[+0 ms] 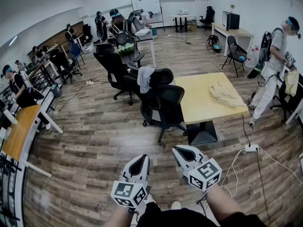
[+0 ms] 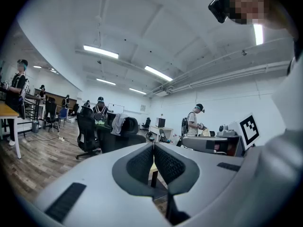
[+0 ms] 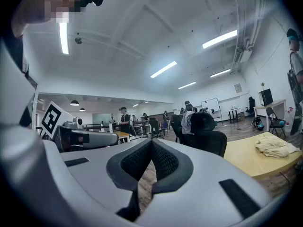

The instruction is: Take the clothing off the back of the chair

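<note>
Left tongs (image 1: 140,158), right tongs (image 1: 180,150), both closed, level, side by side

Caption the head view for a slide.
Left gripper and right gripper, shut and empty, face a chair with grey clothing over its back.

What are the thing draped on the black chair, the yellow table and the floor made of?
Clothing: soft pale grey fabric, hanging limp in folds. Table: smooth matte top, evenly yellowish, likely laminate or painted wood. Floor: brown planks with grain, so wood or wood-look laminate, slightly glossy.
</note>
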The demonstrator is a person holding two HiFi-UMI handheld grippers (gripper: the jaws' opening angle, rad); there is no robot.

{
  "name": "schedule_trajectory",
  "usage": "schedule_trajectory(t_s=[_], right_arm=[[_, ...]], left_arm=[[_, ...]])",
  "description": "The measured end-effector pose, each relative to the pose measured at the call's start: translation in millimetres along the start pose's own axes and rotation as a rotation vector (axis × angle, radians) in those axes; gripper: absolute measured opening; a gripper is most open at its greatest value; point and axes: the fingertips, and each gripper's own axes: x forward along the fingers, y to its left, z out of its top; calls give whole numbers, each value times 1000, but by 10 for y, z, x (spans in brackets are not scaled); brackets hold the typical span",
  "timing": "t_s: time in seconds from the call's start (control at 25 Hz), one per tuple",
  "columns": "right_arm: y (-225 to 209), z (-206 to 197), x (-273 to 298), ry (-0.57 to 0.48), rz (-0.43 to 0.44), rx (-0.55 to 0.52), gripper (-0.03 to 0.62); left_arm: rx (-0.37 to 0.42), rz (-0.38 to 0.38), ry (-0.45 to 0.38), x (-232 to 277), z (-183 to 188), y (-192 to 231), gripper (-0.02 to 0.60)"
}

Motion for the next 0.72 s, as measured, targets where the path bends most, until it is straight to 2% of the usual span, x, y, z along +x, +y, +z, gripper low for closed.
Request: schedule_trajectory(t_s=[0.72], right_arm=[[25,27,173,-12,18,-11,12]], left_arm=[[-7,3,1,46,-1,166,18]])
